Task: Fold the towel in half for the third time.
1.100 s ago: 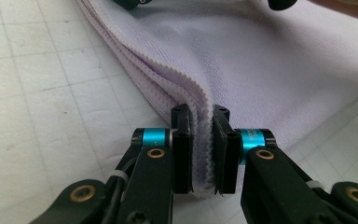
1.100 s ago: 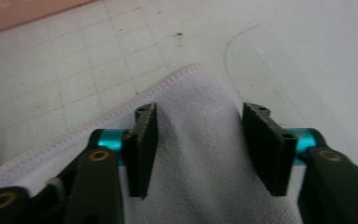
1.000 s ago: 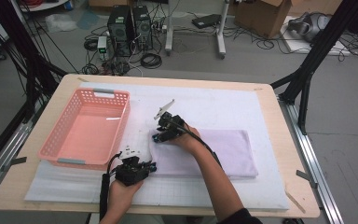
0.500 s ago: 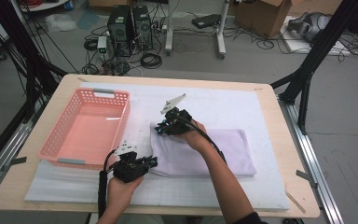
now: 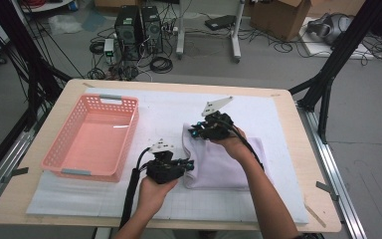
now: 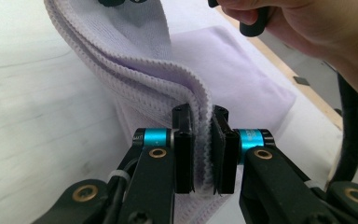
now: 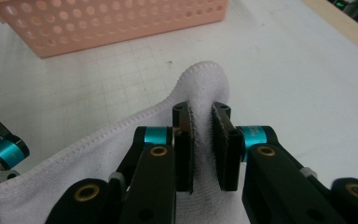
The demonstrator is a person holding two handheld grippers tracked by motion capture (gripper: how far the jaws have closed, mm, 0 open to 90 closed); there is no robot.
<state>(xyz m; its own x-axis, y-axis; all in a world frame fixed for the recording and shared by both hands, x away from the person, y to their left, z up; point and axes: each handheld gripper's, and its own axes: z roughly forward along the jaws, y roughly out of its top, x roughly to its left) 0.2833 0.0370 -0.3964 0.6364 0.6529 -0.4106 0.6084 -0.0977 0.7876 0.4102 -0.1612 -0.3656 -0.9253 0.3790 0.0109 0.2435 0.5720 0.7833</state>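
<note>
Lilac terry cloth, a folded towel (image 5: pixel 226 162), lies on the white mat (image 5: pixel 169 112) that covers the tabletop (image 5: pixel 298 124), right of the middle. Its left edge is lifted off the mat by both tools, while the rest lies flat under the person's right forearm.

The left hand-held gripper (image 5: pixel 188 166) sits at the towel's near left corner. In the left gripper view its pads (image 6: pixel 184 154) press from both sides on the stacked, stitched hems of the towel (image 6: pixel 168 79), so it is closed on the cloth.

The right hand-held gripper (image 5: pixel 194 131) is at the far left corner. Its jaws have just been closing, and in the right gripper view a raised fold of the towel (image 7: pixel 200 88) stands between them with the pads (image 7: pixel 185 149) tight against it, so it too is gripping the cloth.

A pink plastic basket (image 5: pixel 67 149) stands on the mat to the left, well apart from the towel, with nothing inside that I can see. It also shows at the top of the right gripper view (image 7: pixel 107 23).
</note>
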